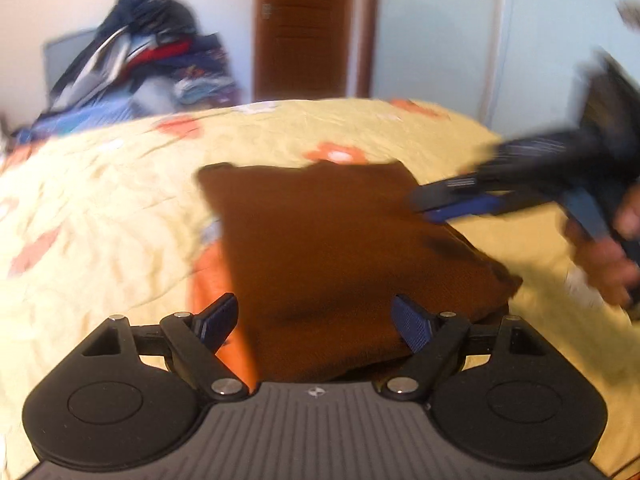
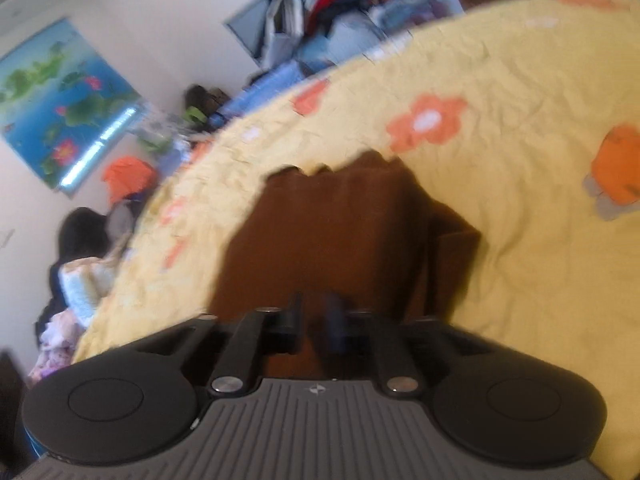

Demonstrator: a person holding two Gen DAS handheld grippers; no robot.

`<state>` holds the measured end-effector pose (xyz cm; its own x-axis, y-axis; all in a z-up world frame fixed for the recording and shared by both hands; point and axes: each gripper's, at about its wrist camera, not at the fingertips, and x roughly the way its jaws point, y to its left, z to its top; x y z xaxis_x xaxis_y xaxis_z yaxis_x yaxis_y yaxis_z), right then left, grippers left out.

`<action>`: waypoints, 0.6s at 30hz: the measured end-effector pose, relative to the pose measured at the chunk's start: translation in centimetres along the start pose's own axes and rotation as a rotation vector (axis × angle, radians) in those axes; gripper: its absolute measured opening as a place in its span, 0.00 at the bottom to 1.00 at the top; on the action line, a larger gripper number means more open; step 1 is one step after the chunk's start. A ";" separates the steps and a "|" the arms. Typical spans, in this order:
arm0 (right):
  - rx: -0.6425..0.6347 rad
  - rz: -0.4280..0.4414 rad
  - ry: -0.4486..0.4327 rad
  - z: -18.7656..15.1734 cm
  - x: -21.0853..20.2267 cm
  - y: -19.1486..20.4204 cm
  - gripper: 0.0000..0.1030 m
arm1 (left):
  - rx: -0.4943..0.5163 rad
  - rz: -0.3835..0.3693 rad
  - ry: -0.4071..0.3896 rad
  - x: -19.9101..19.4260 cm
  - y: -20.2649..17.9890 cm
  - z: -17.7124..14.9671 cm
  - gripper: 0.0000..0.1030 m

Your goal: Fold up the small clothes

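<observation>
A bed (image 1: 120, 184) fills most of both views, covered by a crumpled yellow sheet printed with orange flowers. Behind it stand pale walls, a brown door (image 1: 304, 28) and a light wardrobe (image 1: 480, 40). A heap of dark, red and blue clothes (image 1: 152, 48) is piled past the far left edge of the bed. In the right wrist view a poster (image 2: 60, 96) of lotus flowers on blue water hangs on the wall, and a person (image 2: 84, 256) with dark hair sits low beside the bed at the left.

A brown garment (image 1: 328, 248) lies folded into a rough rectangle on the sheet, near the middle of the bed and close in front of both grippers. Its right edge shows stacked layers.

The left gripper (image 1: 316, 320) hovers at the garment's near edge. Its blue-padded jaws stand wide apart, one on each side of the cloth's near corner, and grip nothing.

The right gripper (image 1: 432, 208) reaches in from the right, held by a hand (image 1: 612, 256), with its tips over the garment's right side. In its own view its two fingers (image 2: 296, 320) look close together with a narrow gap, above the brown cloth; the frame is blurred, so I cannot tell whether the jaws are open or pinching fabric.
</observation>
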<state>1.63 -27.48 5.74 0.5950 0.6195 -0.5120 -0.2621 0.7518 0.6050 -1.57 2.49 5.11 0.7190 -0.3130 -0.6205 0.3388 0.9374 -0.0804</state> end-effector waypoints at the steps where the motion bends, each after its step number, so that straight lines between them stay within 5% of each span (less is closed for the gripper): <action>1: 0.003 -0.007 -0.028 -0.4 -1.5 -0.1 0.77 | -0.057 -0.014 0.016 -0.4 1.1 0.0 0.82; 4: 0.075 -0.028 -0.009 -1.6 -3.1 -1.9 0.79 | -0.283 -0.083 0.090 0.2 5.3 -0.2 0.81; 8: 0.144 -0.018 0.098 -3.7 -1.9 -3.6 0.78 | -0.513 -0.295 0.195 2.1 7.8 -1.1 0.81; 10: 0.160 0.050 0.143 -4.8 -1.0 -3.2 0.77 | -0.523 -0.326 0.219 2.8 7.2 -1.7 0.74; 11: 0.164 0.075 0.156 -5.1 -0.7 -3.1 0.63 | -0.513 -0.317 0.239 3.3 6.7 -1.7 0.63; 12: 0.153 0.055 0.176 -5.5 -0.3 -2.9 0.35 | -0.489 -0.276 0.272 3.9 6.2 -1.7 0.39; 13: 0.153 0.055 0.176 -5.5 -0.3 -2.9 0.23 | -0.463 -0.246 0.273 3.7 5.8 -1.8 0.28; 18: 0.066 0.008 0.183 -5.9 -0.5 -3.2 0.14 | -0.309 -0.176 0.274 2.8 5.8 -1.9 0.22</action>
<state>-2.26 -28.83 0.48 0.4434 0.6607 -0.6057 -0.2122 0.7339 0.6453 1.26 7.36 1.48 0.4652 -0.4589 -0.7570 0.2146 0.8881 -0.4065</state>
